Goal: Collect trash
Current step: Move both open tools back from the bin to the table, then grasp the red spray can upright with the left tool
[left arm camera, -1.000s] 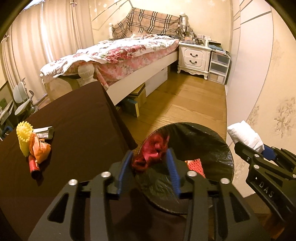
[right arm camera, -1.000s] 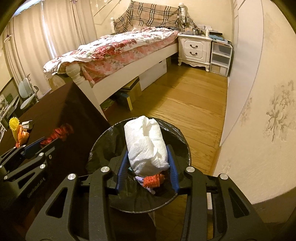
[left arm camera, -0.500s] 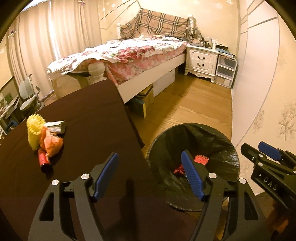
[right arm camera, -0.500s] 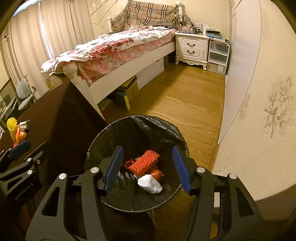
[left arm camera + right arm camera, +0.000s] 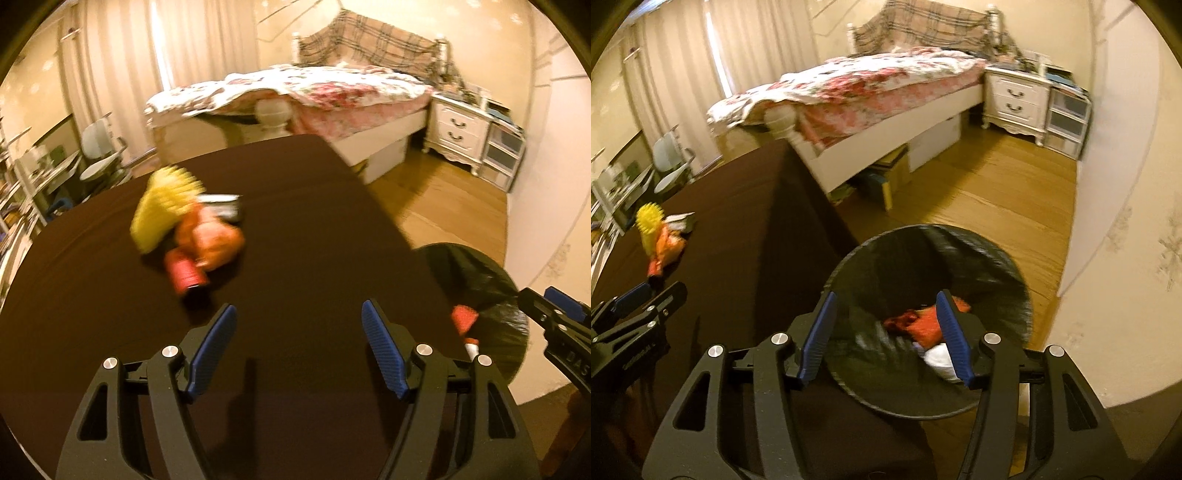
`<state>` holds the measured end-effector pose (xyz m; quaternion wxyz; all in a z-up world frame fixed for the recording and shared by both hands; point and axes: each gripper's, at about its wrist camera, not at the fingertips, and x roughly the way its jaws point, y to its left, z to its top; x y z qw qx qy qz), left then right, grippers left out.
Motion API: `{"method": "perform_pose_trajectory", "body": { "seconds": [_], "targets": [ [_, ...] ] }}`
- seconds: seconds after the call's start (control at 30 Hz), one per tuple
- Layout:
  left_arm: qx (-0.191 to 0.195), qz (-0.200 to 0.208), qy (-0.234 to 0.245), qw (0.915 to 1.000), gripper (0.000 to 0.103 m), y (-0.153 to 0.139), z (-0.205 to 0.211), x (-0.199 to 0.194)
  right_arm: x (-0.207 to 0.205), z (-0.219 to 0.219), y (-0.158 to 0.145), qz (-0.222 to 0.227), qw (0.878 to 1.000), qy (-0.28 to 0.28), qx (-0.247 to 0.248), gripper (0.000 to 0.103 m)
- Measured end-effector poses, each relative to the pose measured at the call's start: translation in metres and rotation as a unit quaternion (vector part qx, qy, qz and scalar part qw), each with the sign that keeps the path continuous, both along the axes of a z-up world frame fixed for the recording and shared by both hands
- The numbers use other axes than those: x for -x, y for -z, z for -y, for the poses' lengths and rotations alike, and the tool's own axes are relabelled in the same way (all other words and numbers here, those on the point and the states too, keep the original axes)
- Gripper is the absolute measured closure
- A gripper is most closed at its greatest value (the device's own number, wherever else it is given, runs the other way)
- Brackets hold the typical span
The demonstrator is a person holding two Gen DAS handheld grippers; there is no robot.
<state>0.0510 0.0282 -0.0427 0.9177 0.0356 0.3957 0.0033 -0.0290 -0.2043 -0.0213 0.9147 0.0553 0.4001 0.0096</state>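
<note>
Hovering my left claw [image 5: 299, 345] wide and empty over the dark brown worktop [image 5: 314, 229], near blurred yellow-orange litter [image 5: 184, 229]. My right claw [image 5: 886, 332] gapes empty above the black-lined round bin [image 5: 997, 258]

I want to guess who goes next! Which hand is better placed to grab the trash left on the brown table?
Probably the left. The left gripper is open over the dark brown table, facing the yellow, orange and red trash pile. The right gripper, also open, sits above the black-lined round bin.
</note>
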Motion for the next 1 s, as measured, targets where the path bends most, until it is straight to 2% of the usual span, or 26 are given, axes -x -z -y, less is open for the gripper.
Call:
{"method": "perform_pose_trajectory", "body": {
  "seconds": [0.2, 0.4, 0.6, 0.87, 0.9, 1.0],
  "targets": [
    [0.012, -0.008, -0.051, 0.9986, 0.033, 0.002, -0.047, 0.000, -0.005, -0.042, -0.007, 0.003, 0.999, -0.049, 0.002, 0.047],
    [0.027, -0.015, -0.083, 0.9960, 0.033, 0.003, -0.075, -0.008, -0.012, -0.077, -0.008, 0.001, 0.996, -0.091, 0.010, 0.046],
    [0.028, -0.018, -0.089, 0.9954, 0.033, 0.005, -0.080, -0.013, -0.024, -0.098, -0.005, -0.009, 0.994, -0.111, 0.018, 0.046],
    [0.035, -0.023, -0.085, 0.9955, 0.033, 0.007, -0.082, -0.025, -0.034, -0.104, 0.000, -0.022, 0.993, -0.113, 0.018, 0.046],
    [0.037, -0.023, -0.085, 0.9954, 0.033, 0.007, -0.084, -0.027, -0.034, -0.105, 0.001, -0.023, 0.993, -0.114, 0.018, 0.046],
    [0.049, -0.031, -0.081, 0.9950, 0.045, 0.007, -0.088, -0.031, -0.034, -0.108, 0.001, -0.024, 0.993, -0.115, 0.022, 0.046]
  ]
}}
